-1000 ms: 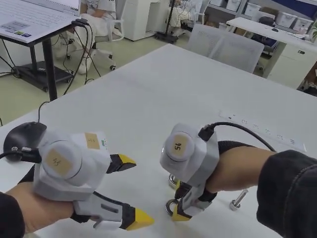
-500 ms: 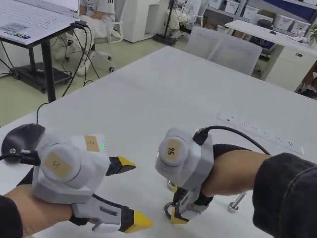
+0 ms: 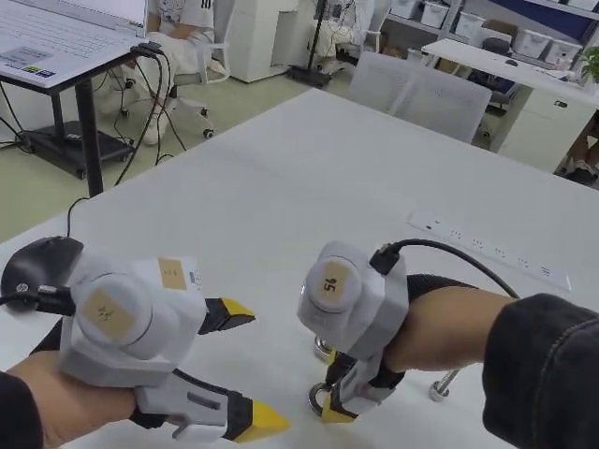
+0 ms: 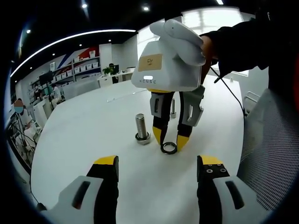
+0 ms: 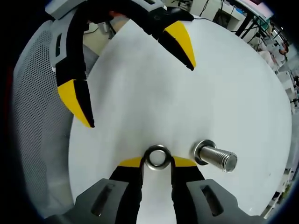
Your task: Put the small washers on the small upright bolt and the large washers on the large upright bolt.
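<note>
The right tongs (image 5: 157,162) are clamping a silver metal ring washer (image 5: 157,149) lying flat on the white worktop (image 5: 187,93), the large silver upright bolt (image 5: 216,157) is standing just beside it at 3 o'clock, and the left tongs (image 4: 157,161) are hanging apart, farther off.

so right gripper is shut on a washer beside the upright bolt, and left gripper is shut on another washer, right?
No. The left gripper is open and empty, fingers wide apart in the left gripper view. The right gripper is shut on a washer beside the upright bolt, as you said.
</note>
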`<action>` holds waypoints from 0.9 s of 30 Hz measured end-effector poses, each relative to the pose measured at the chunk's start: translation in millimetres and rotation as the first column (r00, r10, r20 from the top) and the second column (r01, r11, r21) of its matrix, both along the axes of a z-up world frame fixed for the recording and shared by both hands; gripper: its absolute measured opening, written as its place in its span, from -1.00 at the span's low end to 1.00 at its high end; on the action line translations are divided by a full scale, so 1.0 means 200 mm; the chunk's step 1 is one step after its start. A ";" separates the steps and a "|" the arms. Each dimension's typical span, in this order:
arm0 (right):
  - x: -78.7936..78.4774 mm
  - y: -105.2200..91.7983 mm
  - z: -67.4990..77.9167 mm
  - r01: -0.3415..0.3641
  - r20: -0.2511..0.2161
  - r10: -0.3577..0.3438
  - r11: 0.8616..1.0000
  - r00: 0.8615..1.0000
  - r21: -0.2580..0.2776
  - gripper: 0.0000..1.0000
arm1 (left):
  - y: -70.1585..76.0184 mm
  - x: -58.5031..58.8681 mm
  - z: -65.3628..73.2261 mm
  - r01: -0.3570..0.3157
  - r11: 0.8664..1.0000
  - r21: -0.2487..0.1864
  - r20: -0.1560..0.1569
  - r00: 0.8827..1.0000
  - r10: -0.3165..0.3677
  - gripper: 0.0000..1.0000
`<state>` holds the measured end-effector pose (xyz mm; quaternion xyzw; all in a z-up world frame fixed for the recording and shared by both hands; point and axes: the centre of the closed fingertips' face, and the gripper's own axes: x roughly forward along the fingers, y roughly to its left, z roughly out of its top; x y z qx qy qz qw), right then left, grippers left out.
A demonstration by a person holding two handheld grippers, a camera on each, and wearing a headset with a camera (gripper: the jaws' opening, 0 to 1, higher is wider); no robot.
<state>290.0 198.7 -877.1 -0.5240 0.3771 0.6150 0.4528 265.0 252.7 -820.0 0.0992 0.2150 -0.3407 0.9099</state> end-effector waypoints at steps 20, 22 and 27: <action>0.05 -0.09 0.07 0.037 0.011 -0.037 0.999 0.999 -0.004 -0.52 | 0.00 -0.01 0.00 0.000 1.000 -0.002 -0.001 1.000 0.000 0.34; 0.06 -0.11 0.09 0.047 0.011 -0.047 0.999 0.999 -0.002 -0.52 | 0.00 -0.01 0.00 0.000 1.000 -0.001 -0.002 1.000 0.000 0.34; 0.08 -0.13 0.12 0.063 0.017 -0.063 0.998 0.998 0.007 -0.52 | 0.00 -0.01 0.00 0.000 1.000 0.001 -0.004 1.000 0.000 0.34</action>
